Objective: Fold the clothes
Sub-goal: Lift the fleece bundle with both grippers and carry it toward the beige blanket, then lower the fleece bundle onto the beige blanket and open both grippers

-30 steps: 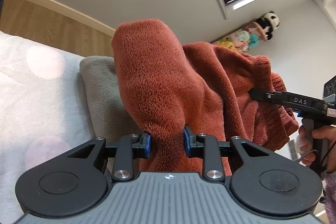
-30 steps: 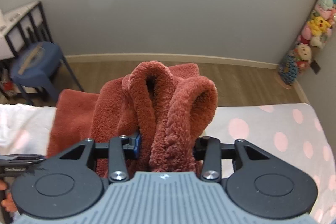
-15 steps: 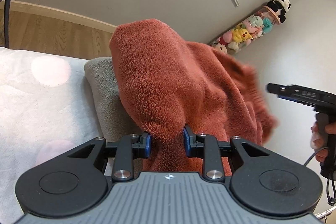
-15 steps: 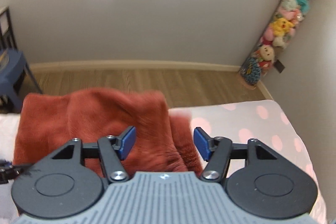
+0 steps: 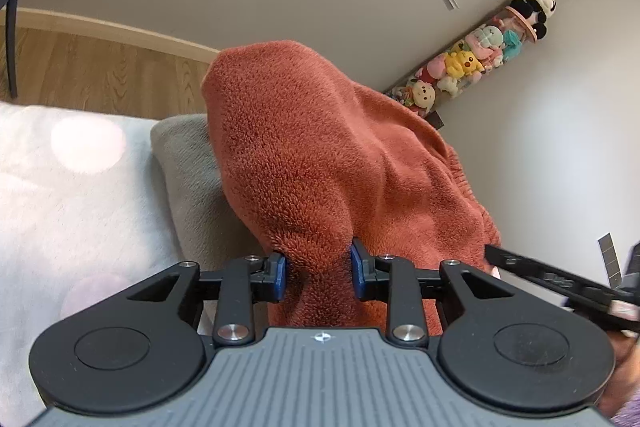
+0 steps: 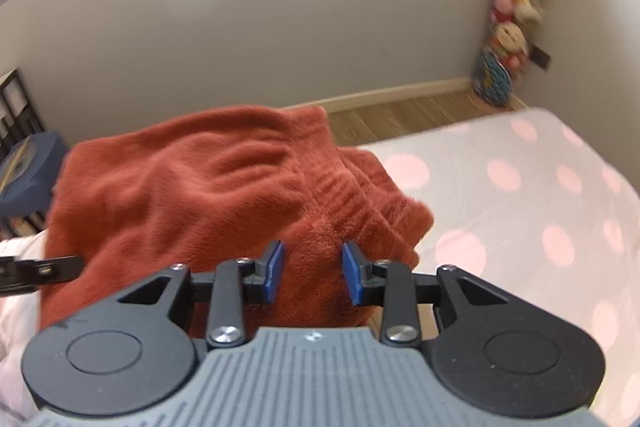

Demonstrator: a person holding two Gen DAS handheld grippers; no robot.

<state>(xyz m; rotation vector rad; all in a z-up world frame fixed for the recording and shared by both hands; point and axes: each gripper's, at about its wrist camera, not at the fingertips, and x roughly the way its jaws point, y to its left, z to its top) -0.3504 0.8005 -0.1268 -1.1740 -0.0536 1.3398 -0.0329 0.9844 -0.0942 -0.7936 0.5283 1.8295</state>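
Observation:
A rust-red fleece garment (image 5: pixel 320 163) hangs bunched over the bed. My left gripper (image 5: pixel 318 269) is shut on a thick fold of it and holds it up. In the right wrist view the same garment (image 6: pixel 192 187) lies spread below and ahead, its ribbed hem toward the right. My right gripper (image 6: pixel 313 271) is open, its blue pads (image 6: pixel 274 269) apart just above the fleece, holding nothing. The right gripper's finger also shows at the right edge of the left wrist view (image 5: pixel 560 279).
A white bedcover with pink dots (image 6: pixel 520 195) covers the bed. A grey folded cloth (image 5: pixel 188 179) lies under the garment. A tube of plush toys (image 5: pixel 472 63) stands in the room corner. A dark blue chair (image 6: pixel 24 167) stands at the left on the wood floor.
My right gripper has let go of the fleece folds it held, opened, and swung down and right. The garment's right part has dropped onto the bed. My left gripper keeps its hold.

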